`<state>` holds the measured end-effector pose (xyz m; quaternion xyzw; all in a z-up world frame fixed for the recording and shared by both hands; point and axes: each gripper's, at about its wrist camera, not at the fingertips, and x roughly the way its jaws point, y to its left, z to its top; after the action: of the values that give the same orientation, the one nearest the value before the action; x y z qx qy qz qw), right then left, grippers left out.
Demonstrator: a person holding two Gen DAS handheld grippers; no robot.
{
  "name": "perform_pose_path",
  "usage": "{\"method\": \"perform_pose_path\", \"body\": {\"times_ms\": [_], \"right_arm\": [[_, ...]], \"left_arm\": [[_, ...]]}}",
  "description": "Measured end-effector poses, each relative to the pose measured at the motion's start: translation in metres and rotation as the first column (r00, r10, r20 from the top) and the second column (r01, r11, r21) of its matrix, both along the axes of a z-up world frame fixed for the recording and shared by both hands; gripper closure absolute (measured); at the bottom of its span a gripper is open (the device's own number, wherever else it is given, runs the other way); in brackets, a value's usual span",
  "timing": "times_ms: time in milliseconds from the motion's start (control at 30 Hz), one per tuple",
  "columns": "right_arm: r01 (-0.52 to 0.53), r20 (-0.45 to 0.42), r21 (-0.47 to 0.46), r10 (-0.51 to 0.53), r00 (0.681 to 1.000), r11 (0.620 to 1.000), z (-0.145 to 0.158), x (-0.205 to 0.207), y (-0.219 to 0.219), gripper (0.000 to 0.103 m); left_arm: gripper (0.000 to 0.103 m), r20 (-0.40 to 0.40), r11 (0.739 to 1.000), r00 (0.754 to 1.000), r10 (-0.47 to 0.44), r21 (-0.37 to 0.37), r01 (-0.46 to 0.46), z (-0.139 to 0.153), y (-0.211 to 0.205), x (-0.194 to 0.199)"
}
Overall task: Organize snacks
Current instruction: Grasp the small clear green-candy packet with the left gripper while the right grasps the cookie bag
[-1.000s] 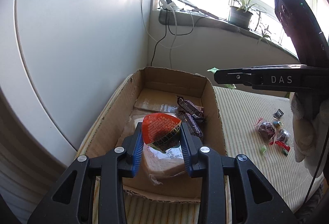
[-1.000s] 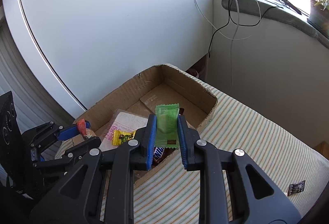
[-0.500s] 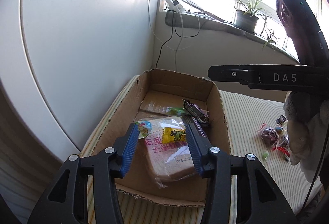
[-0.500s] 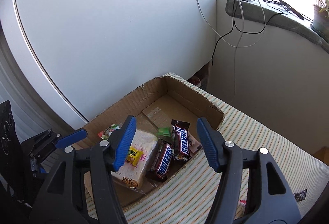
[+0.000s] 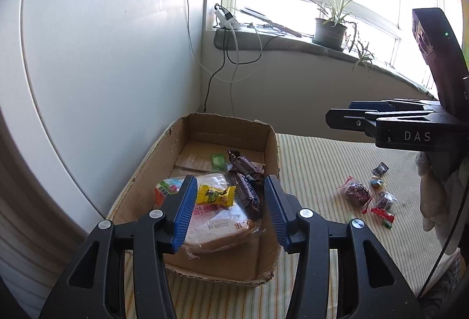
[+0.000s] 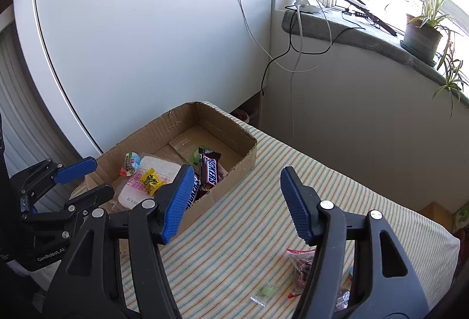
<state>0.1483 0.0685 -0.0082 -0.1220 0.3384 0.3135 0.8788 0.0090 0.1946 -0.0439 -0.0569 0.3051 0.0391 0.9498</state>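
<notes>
Indoors, a striped cloth-covered table (image 6: 263, 219) fills the foreground beneath a sunlit window, a white rounded appliance (image 6: 140, 35) beside it; at the table's far left end sits an open brown cardboard box (image 5: 272, 160), already holding part of the haul. Both handheld tools are empty: the left gripper (image 5: 228, 210) hangs over the box's near end with its blue-padded jaws spread and nothing between them; the right gripper (image 6: 237, 199) hovers over bare cloth just beside the box, its jaws likewise parted wide. Inside the box lies a clear-wrapped slab of sliced bread (image 5: 217, 219), the biggest item; on it rests a small yellow sweet packet (image 5: 215, 195); two dark brown chocolate bars (image 6: 209, 171) lie along its right, a round foil-lidded jelly cup (image 6: 130, 162) at its left, a small green sachet (image 5: 217, 161) beyond. Still loose on the cloth, well apart from the box, is a cluster of little wrapped snacks: a clear red-edged pouch of dark fruit (image 5: 356, 191), a second such pouch (image 5: 385, 200), a small black sachet (image 5: 380, 168) and a pale green sweet (image 6: 267, 290). These leftovers look feather-light, crinkly and slippery; judging by their shape, a pinch across the puffed middle or a crimped end seam should hold, with gentle pressure to spare the contents.
</notes>
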Motion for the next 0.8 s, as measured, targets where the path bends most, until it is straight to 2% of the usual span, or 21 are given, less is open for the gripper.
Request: {"method": "perform_pose_path", "body": {"times_ms": [133,367,533,800], "right_arm": [[0.035,0.031,0.01,-0.035,0.999,0.999,0.006,-0.009,-0.031,0.039],[0.104,0.008,0.009,-0.104,0.995,0.995,0.004,-0.017,-0.098,0.039],[0.165,0.021,-0.045,-0.164,0.986,0.985,-0.012,-0.026,-0.144,0.039],[0.193,-0.147,-0.023,-0.195,0.97,0.981,-0.06,-0.035,-0.205,0.041]], "left_arm": [[0.056,0.006,0.999,0.999,-0.044,0.004,0.044,0.002,-0.02,-0.001],[0.057,-0.006,0.99,0.99,-0.141,-0.031,0.14,-0.006,-0.061,0.004],[0.069,-0.046,0.974,0.975,-0.218,-0.07,0.214,-0.022,-0.094,0.017],[0.073,-0.163,0.938,0.926,-0.34,-0.127,0.322,-0.064,-0.149,0.039]]}}
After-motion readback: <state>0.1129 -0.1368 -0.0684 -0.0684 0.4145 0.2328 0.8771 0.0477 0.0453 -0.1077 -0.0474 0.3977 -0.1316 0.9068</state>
